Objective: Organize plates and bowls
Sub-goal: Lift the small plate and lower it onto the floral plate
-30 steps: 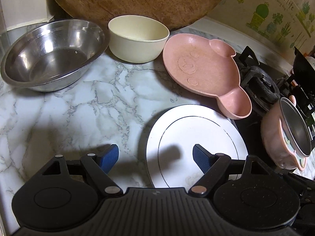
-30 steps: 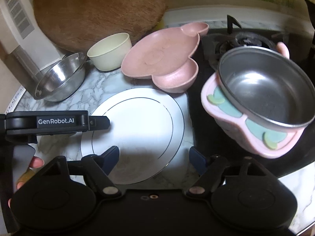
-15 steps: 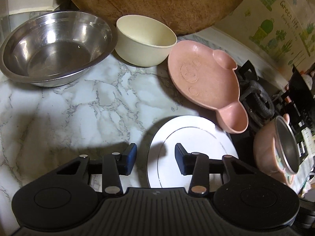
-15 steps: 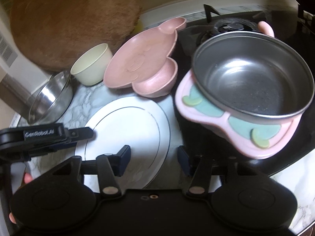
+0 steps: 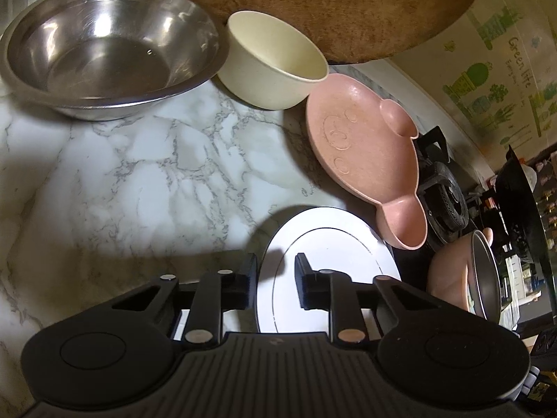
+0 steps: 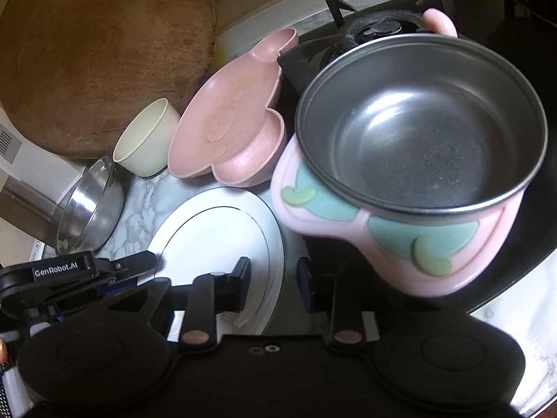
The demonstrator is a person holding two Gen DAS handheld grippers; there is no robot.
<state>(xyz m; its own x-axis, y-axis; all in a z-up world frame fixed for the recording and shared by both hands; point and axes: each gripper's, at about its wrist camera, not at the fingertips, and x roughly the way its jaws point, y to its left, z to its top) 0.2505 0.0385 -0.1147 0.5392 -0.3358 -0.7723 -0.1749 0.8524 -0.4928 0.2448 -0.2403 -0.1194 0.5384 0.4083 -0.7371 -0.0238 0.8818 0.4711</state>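
Directly beneath left gripper (image 5: 276,280): white plate (image 5: 334,254).

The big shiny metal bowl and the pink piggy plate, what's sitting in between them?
A cream bowl sits between the steel bowl and the pink pig-face plate, in front of the round wooden board. The left wrist view shows it best.

White plate (image 5: 334,244) with thin dark ring, grey-veined marble counter (image 5: 139,181), pink plate (image 5: 362,146), cream bowl (image 5: 275,66), seemingly brown board (image 6: 97,55)
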